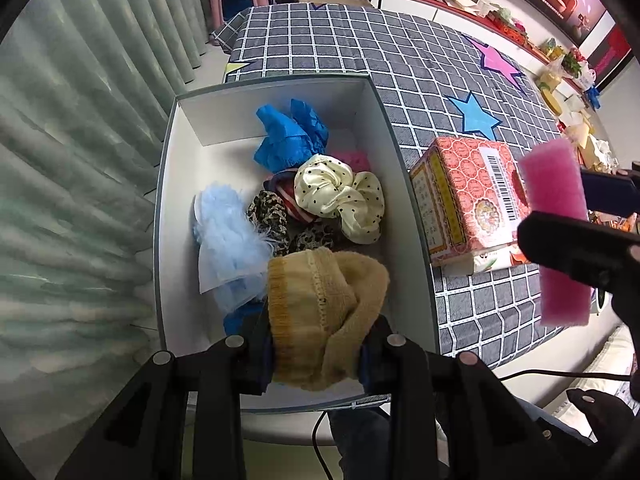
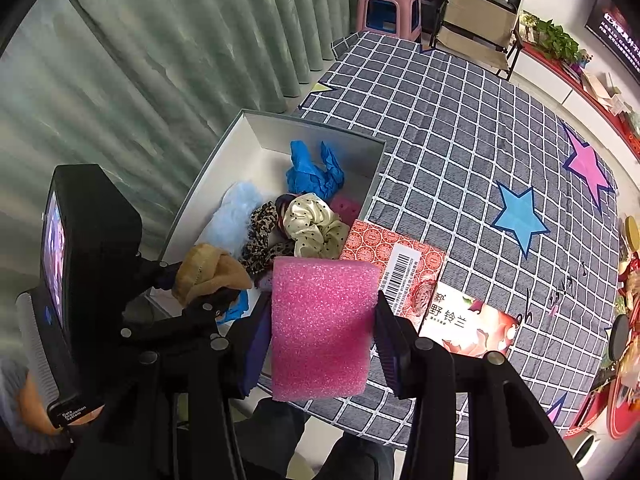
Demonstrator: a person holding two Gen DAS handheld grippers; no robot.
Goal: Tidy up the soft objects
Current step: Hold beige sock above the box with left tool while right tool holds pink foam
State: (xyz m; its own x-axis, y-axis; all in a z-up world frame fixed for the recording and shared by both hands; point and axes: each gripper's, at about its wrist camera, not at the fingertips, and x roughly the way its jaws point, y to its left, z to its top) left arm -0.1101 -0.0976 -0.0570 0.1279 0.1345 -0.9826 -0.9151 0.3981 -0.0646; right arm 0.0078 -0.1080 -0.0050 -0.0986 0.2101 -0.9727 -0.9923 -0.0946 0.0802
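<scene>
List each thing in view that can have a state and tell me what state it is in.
Left gripper: shut on tan fuzzy knit cloth, above the box.
Right gripper: shut on pink foam sponge block, above the table edge.
White open-top box: lidless, partly filled with soft items.
Cream polka-dot satin scrunchie: lying in the box.
Red patterned carton: closed, beside the box.

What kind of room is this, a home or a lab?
Probably a lived-in home room, though it could be a staged one: a checked star-print cloth covers the table, green curtains hang alongside, and a pink plastic stool stands behind.
</scene>
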